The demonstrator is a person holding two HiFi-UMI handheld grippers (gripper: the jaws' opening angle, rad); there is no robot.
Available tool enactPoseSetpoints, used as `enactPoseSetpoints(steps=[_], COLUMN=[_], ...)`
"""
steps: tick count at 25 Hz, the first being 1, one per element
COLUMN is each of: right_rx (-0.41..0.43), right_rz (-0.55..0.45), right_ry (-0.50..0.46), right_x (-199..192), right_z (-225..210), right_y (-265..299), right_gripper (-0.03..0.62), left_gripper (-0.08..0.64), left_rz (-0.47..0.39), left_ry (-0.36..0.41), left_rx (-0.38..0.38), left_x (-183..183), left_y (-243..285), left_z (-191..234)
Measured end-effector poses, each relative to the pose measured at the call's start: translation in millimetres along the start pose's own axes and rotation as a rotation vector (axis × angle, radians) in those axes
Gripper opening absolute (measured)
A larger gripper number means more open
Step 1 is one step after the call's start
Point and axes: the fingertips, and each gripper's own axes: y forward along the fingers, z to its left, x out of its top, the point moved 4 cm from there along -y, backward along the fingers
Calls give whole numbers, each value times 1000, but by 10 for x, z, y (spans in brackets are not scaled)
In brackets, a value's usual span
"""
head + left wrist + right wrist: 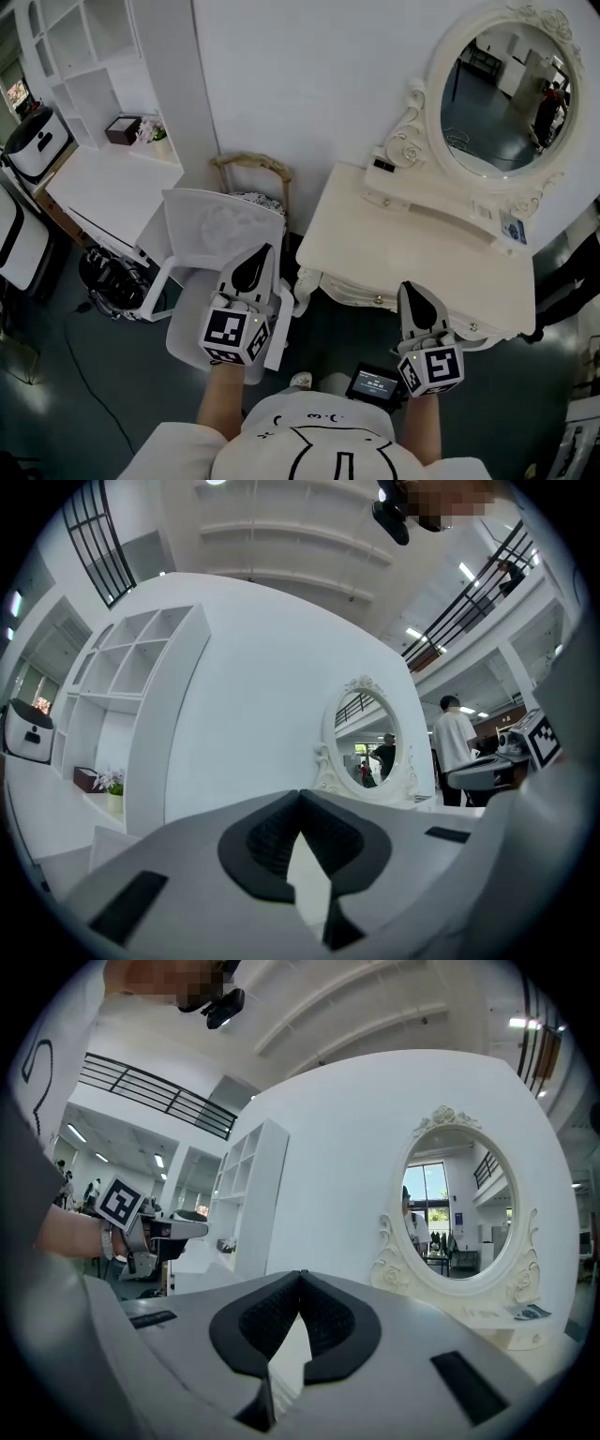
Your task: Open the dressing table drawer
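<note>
Closed and empty, left hand-held gripper and right hand-held gripper hover near the drawer, its front running left-right.

A staged bedroom corner inside a large hall: a white dressing table, oval mirror and shelf unit stand against a partition wall, with railed balconies overhead.

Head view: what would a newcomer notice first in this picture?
The ornate oval mirror at upper right, standing on the cream dressing table below it. Then the two grippers at the bottom: the left gripper over a white chair, the right gripper near the table's front edge, both with jaws together.
</note>
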Motion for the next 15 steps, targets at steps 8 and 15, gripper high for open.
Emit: enactPoseSetpoints(steps=[8, 15], right_rx=[-3, 30], right_rz=[28, 18], right_ry=[42, 54], right_x=[-161, -168], right_z=[-398, -882], right_y=[462, 992], right_gripper=[6, 6], left_gripper=[15, 15], left_rz=[41, 38], left_ry=[-2, 23], left_rx=[37, 96], left_x=[-131, -57], left_y=[495, 1070], left_z=[179, 313])
